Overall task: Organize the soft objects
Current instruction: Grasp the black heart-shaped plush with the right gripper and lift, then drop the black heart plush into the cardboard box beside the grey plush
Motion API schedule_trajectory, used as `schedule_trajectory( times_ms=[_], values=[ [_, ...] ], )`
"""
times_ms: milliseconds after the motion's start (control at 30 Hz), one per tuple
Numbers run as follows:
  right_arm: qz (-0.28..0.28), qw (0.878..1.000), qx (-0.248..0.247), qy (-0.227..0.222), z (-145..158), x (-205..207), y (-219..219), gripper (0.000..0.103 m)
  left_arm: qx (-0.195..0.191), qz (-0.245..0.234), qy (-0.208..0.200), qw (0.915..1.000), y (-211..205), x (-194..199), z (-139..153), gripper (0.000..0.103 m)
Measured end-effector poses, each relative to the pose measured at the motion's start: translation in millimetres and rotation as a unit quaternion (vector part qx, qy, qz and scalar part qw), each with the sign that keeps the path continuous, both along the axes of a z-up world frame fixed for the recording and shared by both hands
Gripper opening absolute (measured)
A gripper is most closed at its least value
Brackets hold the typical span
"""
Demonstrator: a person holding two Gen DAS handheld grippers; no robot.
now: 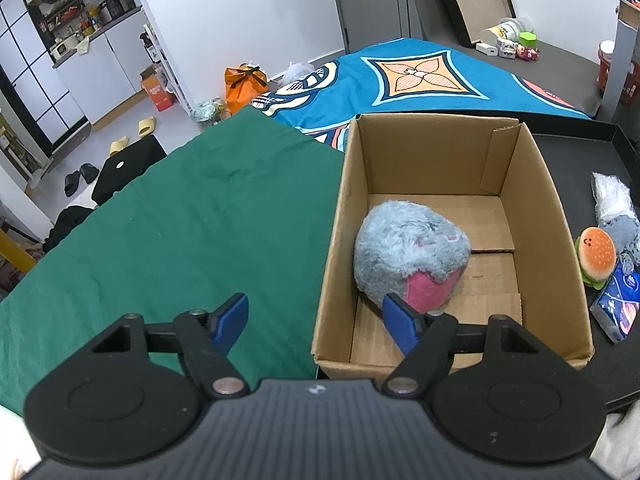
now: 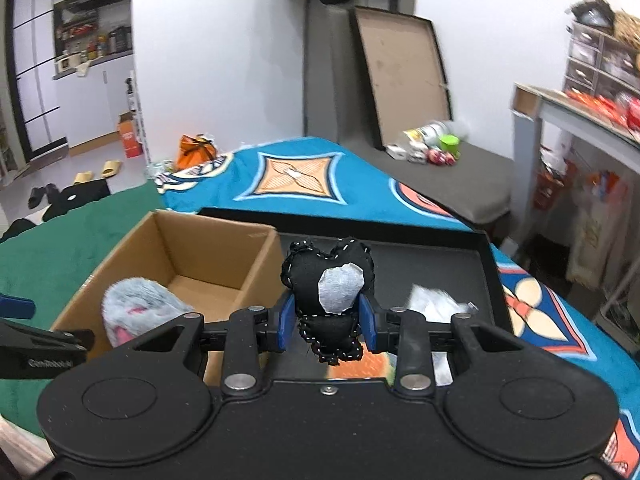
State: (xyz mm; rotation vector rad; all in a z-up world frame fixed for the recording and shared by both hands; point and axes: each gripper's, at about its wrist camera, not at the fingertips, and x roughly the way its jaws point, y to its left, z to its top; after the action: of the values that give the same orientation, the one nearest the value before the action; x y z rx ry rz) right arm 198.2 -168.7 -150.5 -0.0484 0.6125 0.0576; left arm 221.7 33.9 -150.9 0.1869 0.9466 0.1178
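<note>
Right gripper (image 2: 327, 322) pinching black heart pillow (image 2: 326, 280) above tray (image 2: 440, 256) beside cardboard box (image 2: 208, 248), left gripper (image 1: 316, 320) spread empty over box edge; shallow pinch on squashy pillow could slip, dropping it outside box.

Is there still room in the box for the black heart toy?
Yes. The cardboard box holds only the fluffy grey plush near its front left. Its floor is bare behind the plush up to the back wall, and along the right wall. The crowded spot is the black tray right of the box: hamburger toy, tissue pack, white bag.
</note>
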Motion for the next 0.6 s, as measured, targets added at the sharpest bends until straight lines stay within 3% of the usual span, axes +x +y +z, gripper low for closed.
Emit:
schedule_trajectory(
  times_ms=[267,600],
  values=[
    [0.052,0.999,-0.004,-0.012,9,11,31,0.033,-0.027,0.012,0.009,0.9995,11,3,-5,0.063],
    [0.102,0.995,-0.012,-0.014,20,25,64,0.033,-0.071,0.032,0.023,0.9967,26,8,-12,0.026]
  ],
)
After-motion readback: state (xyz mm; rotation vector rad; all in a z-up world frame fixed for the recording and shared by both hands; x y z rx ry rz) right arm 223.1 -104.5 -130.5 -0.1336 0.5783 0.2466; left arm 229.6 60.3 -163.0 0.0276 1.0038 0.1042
